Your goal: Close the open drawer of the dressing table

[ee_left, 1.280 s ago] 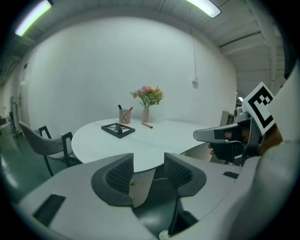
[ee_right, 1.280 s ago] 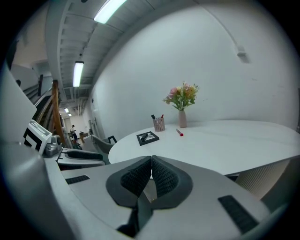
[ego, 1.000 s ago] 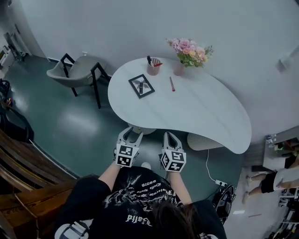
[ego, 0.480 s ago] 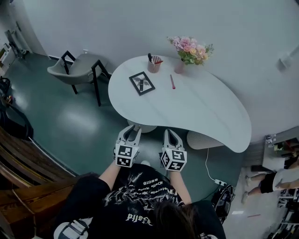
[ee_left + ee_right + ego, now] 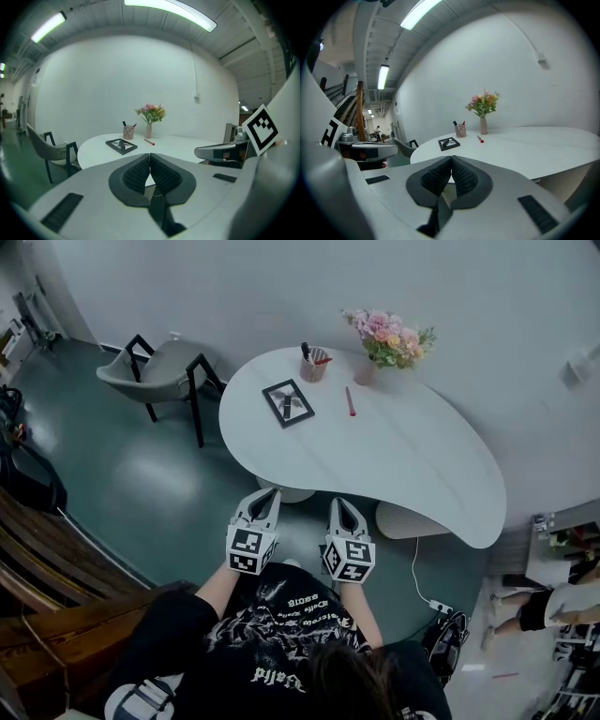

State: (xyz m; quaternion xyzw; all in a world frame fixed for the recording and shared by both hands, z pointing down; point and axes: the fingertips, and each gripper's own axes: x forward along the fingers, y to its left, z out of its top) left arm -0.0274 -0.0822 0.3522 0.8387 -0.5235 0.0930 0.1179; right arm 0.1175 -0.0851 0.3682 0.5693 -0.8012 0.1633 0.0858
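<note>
As seen overhead, dressing table [image 5: 412,456], long axis down-right

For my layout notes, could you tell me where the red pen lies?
In the head view, the red pen lies on the white table, right of the black tray, near the vase.

Counter [image 5: 403,456]: white, kidney-shaped, mostly bare.
Far end: held a black frame [image 5: 289,402], pen cup [image 5: 314,364] and vase of flowers [image 5: 367,371].
Red pen [image 5: 350,401]: lay flat near the vase.
</note>
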